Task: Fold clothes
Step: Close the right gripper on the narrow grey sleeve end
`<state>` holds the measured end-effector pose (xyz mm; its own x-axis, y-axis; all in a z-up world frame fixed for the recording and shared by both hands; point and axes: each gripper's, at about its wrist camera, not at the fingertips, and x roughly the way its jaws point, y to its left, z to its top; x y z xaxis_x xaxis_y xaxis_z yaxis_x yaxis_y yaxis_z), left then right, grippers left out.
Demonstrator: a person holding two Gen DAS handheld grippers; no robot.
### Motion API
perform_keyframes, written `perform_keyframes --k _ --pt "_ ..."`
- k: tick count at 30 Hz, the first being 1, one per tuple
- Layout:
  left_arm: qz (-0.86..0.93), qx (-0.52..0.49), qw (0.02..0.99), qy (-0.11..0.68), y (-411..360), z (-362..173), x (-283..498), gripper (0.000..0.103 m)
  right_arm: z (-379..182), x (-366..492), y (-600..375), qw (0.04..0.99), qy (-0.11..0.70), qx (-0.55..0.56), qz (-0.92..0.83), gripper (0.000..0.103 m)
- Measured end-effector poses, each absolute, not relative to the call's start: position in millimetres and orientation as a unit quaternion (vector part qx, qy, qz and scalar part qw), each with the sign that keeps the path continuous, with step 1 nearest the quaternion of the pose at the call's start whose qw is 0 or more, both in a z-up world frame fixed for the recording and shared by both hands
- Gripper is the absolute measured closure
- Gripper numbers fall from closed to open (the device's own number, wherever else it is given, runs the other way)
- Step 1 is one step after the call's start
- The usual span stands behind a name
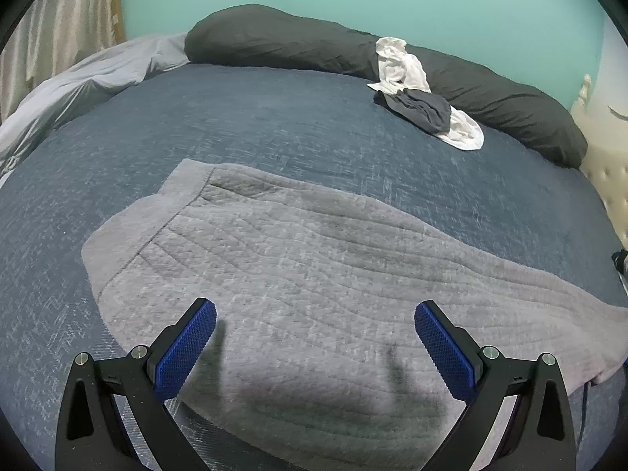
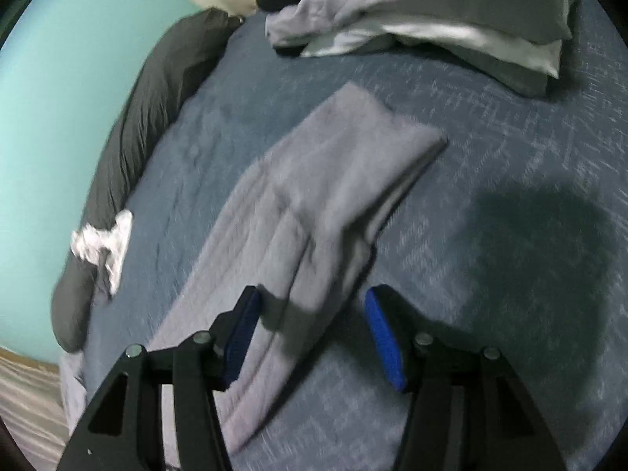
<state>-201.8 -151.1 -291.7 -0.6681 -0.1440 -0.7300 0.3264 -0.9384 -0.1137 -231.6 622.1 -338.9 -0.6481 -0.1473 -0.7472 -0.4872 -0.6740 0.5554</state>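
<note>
Bed with blue cover fills both views; long dark pillow along the teal wall. Grey quilted garment lies flat mid-bed, one end folded over itself in the right wrist view. Stack of folded clothes well apart from it. Small white-and-dark heap touches the pillow. Left gripper: jaws spread wide above the garment, nothing pinched. Right gripper: jaws spread, garment edge between them, pads not pressing.

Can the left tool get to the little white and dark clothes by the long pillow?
Probably yes. The left tool hangs open over the grey garment, and only bare blue bedspread lies between it and the white and dark clothes.
</note>
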Motion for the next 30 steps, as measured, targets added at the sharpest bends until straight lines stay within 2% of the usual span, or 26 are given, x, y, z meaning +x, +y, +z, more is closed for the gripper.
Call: perform_keyframes --k 6,8,9,11,14,19,21,24,26,28,30 --pt "-0.905 0.389 0.128 0.116 -147.4 -293.6 -206.1 0.0 -340.8 -246.3 633.3 0.096 0.39 -0.389 0.829 0.049" --pt "-0.905 0.39 0.127 0.114 -145.4 -294.0 -207.8 0.0 -341.8 -249.4 634.4 0.095 0.379 -0.386 0.835 0.066" --pt "-0.905 0.39 0.126 0.113 -144.4 -294.3 -208.4 0.0 -342.4 -251.0 635.0 0.095 0.374 -0.385 0.838 0.069" --pt "-0.905 0.391 0.125 0.11 -142.4 -295.0 -209.6 0.0 -338.6 -256.6 633.8 0.089 0.356 -0.38 0.849 0.082" --pt "-0.905 0.393 0.124 0.106 -140.6 -295.7 -210.7 0.0 -322.6 -264.3 626.8 0.085 0.305 -0.367 0.875 0.087" --pt "-0.905 0.393 0.124 0.105 -141.6 -296.4 -210.9 0.0 -310.5 -277.7 623.4 0.082 0.256 -0.359 0.894 0.088" --pt "-0.905 0.392 0.124 0.105 -141.9 -296.1 -211.0 0.0 -317.0 -283.0 625.7 0.084 0.26 -0.375 0.886 0.088" --pt "-0.906 0.391 0.123 0.105 -141.7 -295.4 -210.7 0.0 -335.4 -279.2 642.2 0.089 0.318 -0.393 0.858 0.084" --pt "-0.906 0.39 0.123 0.106 -141.7 -295.2 -210.5 0.0 -339.9 -272.9 650.8 0.094 0.341 -0.388 0.851 0.061" --pt "-0.906 0.39 0.123 0.107 -141.7 -294.9 -210.4 0.0 -340.9 -266.1 657.5 0.099 0.355 -0.377 0.85 0.051" --pt "-0.906 0.39 0.123 0.107 -141.7 -294.7 -210.3 0.0 -342.2 -262.6 665.0 0.095 0.376 -0.365 0.846 0.048"
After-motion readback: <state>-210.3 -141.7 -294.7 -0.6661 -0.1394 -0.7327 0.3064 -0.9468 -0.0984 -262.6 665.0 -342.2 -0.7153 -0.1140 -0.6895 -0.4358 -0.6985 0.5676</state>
